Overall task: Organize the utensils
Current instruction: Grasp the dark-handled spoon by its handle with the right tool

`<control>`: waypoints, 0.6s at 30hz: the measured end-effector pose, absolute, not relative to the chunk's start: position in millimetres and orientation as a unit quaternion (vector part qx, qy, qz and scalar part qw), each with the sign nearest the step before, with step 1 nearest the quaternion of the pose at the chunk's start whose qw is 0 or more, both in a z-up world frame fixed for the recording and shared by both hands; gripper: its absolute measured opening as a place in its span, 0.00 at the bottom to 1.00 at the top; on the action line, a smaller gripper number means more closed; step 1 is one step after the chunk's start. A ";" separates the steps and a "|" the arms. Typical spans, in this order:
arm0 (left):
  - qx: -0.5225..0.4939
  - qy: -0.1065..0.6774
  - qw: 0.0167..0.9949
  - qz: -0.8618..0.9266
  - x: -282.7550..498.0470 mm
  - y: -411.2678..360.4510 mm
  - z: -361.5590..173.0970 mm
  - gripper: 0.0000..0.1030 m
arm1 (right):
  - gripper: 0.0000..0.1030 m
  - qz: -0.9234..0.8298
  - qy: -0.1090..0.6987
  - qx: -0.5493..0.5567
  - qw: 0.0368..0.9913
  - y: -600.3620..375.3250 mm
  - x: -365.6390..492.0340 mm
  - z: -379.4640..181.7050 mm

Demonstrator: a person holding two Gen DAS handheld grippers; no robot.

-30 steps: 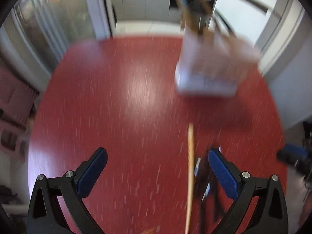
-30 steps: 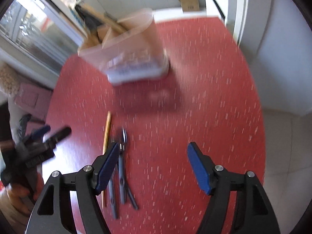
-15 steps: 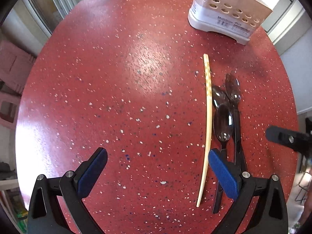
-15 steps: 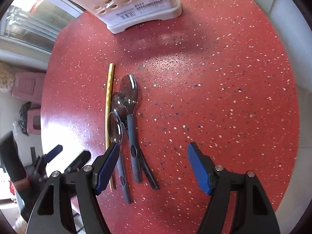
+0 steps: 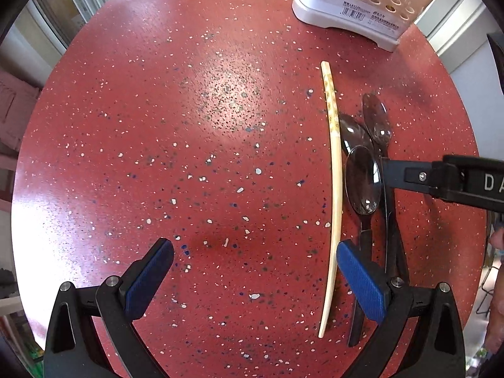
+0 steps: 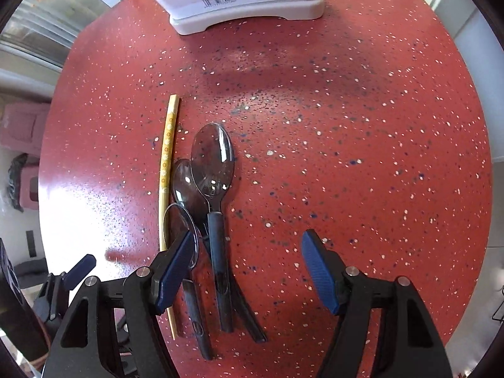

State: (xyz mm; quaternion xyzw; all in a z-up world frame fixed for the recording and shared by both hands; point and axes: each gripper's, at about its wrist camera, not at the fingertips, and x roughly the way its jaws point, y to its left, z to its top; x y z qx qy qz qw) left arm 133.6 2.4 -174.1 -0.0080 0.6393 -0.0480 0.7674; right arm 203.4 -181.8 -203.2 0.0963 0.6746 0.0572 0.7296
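Observation:
A pale chopstick (image 5: 335, 189) with a yellow flower pattern lies on the red speckled table (image 5: 189, 126). Three dark see-through spoons (image 5: 362, 179) overlap just right of it. My left gripper (image 5: 255, 280) is open, pointing down, and the chopstick's near end shows just inside its right finger (image 5: 359, 283). In the right wrist view my right gripper (image 6: 247, 269) hangs over the spoon handles (image 6: 219, 252); its jaws are closing, the pads press on nothing, and the handles lie in the gap beside the left finger (image 6: 174, 267). The chopstick (image 6: 165, 173) lies left of them.
A white utensil holder (image 5: 349, 6) with round holes stands at the table's far edge (image 6: 245, 0). One finger of the right gripper (image 5: 441, 179) reaches over the spoons. The left gripper (image 6: 78, 267) shows at lower left. The table edge curves close on the right.
Both grippers tipped down and sank toward the table, so the utensils look larger. The right gripper's finger slid in over the spoons in the left wrist view.

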 end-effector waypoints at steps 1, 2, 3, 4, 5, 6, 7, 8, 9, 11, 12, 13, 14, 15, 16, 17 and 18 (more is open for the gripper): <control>-0.008 0.640 0.767 -0.048 131.8 2.2 -175.7 1.00 | 0.71 0.055 0.676 0.092 0.729 -179.4 204.6 -204.1; -0.008 0.640 0.767 -0.048 129.8 2.0 -177.1 1.00 | 0.70 0.052 0.674 0.084 0.732 -177.0 205.5 -203.7; -0.008 0.640 0.767 -0.047 127.2 1.1 -179.2 1.00 | 0.68 0.050 0.674 0.078 0.733 -175.4 206.5 -203.6; -0.009 0.640 0.767 -0.046 125.7 0.2 -180.6 1.00 | 0.65 0.046 0.674 0.067 0.734 -169.8 211.5 -204.7; -0.009 0.640 0.767 -0.045 124.7 -1.0 -181.8 1.00 | 0.64 0.042 0.674 0.058 0.736 -167.9 212.4 -204.5; -0.010 0.640 0.767 -0.046 124.4 -2.5 -184.7 1.00 | 0.61 0.040 0.673 0.054 0.736 -166.1 213.2 -204.4; -0.010 0.640 0.767 -0.046 124.3 -3.2 -185.6 1.00 | 0.60 0.037 0.673 0.047 0.737 -164.1 214.2 -204.2; -0.009 0.639 0.767 -0.046 124.2 -4.0 -186.1 1.00 | 0.60 0.037 0.673 0.046 0.737 -163.2 214.5 -204.0; -0.009 0.639 0.768 -0.047 127.3 -3.8 -186.6 1.00 | 0.60 0.037 0.673 0.045 0.738 -162.2 214.6 -203.6; -0.007 0.638 0.768 -0.049 130.8 -5.8 -187.6 1.00 | 0.59 0.039 0.673 0.041 0.738 -160.9 214.9 -202.8; -0.007 0.638 0.768 -0.050 133.1 -7.5 -187.6 1.00 | 0.58 0.039 0.673 0.040 0.738 -160.3 215.3 -202.7; -0.007 0.638 0.769 -0.050 133.5 -8.4 -187.9 1.00 | 0.57 0.040 0.673 0.039 0.737 -160.3 214.8 -201.8; -0.007 0.638 0.768 -0.050 134.2 -9.6 -188.4 1.00 | 0.57 0.041 0.675 0.040 0.736 -159.0 215.8 -201.5; -0.007 0.638 0.768 -0.050 136.6 -11.4 -188.8 1.00 | 0.57 0.042 0.676 0.040 0.735 -154.2 216.8 -201.7; -0.006 0.638 0.768 -0.051 137.7 -13.1 -189.7 1.00 | 0.57 0.044 0.677 0.039 0.733 -156.3 215.9 -202.4; -0.003 0.638 0.768 -0.051 138.7 -15.0 -190.6 1.00 | 0.56 0.044 0.680 0.036 0.731 -154.1 217.2 -202.5; -0.002 0.638 0.768 -0.052 140.0 -17.5 -189.4 1.00 | 0.56 0.042 0.681 0.032 0.730 -148.7 220.9 -203.6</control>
